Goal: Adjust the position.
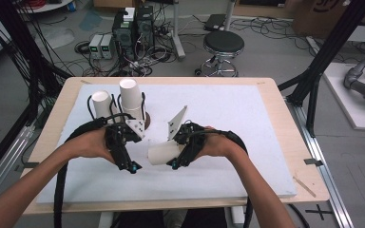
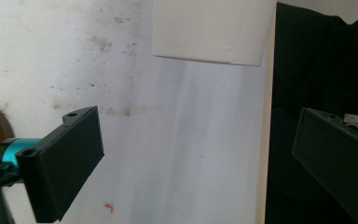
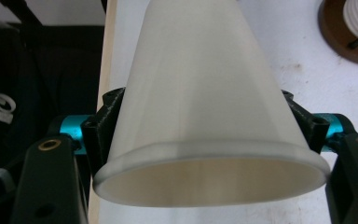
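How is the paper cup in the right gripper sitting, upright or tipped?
Tipped on its side. The paper cup lies level between the right gripper jaws, its open rim facing the gripper camera and its base pointing away.

Wooden desk [image 1: 273,102] covered by stained white sheet [image 1: 228,118]. Far left on sheet: brown round stand [image 1: 147,122], two upturned white paper cups [image 1: 128,95].

Paper cups: three; one [image 1: 163,153] near the middle, two [image 1: 101,103] [image 1: 130,96] far left
Grippers: two, left [image 1: 132,167] and right [image 1: 175,165]
Stool [image 1: 223,43]: one, far
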The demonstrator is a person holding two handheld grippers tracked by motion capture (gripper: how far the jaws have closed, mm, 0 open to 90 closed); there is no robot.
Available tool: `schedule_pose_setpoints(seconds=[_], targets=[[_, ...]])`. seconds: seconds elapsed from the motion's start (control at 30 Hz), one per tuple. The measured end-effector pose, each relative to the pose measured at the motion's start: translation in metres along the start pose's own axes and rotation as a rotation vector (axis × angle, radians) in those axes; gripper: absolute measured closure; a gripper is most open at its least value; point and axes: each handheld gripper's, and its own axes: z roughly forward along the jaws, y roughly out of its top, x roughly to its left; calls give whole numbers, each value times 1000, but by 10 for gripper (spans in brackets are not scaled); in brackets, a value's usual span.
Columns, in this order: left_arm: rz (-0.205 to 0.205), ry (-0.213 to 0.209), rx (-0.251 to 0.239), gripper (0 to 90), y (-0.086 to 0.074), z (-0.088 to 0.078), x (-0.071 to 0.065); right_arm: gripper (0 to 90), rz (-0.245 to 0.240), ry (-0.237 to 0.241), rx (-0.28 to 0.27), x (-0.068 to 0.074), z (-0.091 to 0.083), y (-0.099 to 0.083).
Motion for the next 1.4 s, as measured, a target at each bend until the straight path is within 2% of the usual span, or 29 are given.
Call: schedule_pose_setpoints(seconds=[0.03,0.07,0.17,0.4,0.5,0.63,0.9,1.07,1.13,1.17,1.3,1.33,1.37,1.4], targets=[[6,-5,21,18,1,4,-1,281,2,0,43,2,2,1],[6,-5,21,17,1,4,-1,281,2,0,43,2,2,1],[12,-10,63,18,4,9,-1,281,-5,1,78,4,4,3],[17,-16,98,18,11,14,-1,280,-9,13,81,5,6,5],[22,-31,96,18,16,15,0,281,-13,16,76,4,6,7],[29,-44,126,18,21,22,0,281,-17,20,76,5,6,8],[50,-62,107,18,30,27,-1,281,-23,29,67,5,6,9],[45,-70,83,18,33,27,-1,281,-23,35,62,7,6,9],[51,-75,87,18,34,28,-1,281,-23,34,59,7,5,8],[70,-80,102,18,35,28,-1,281,-25,35,55,7,4,8],[77,-80,93,19,37,30,-1,281,-23,38,47,7,3,9],[87,-88,86,41,37,30,-1,281,-23,37,46,7,3,9],[77,-111,66,161,37,30,-2,281,-26,37,40,7,3,8],[85,-126,54,161,37,30,-2,281,-26,37,40,7,3,8]])
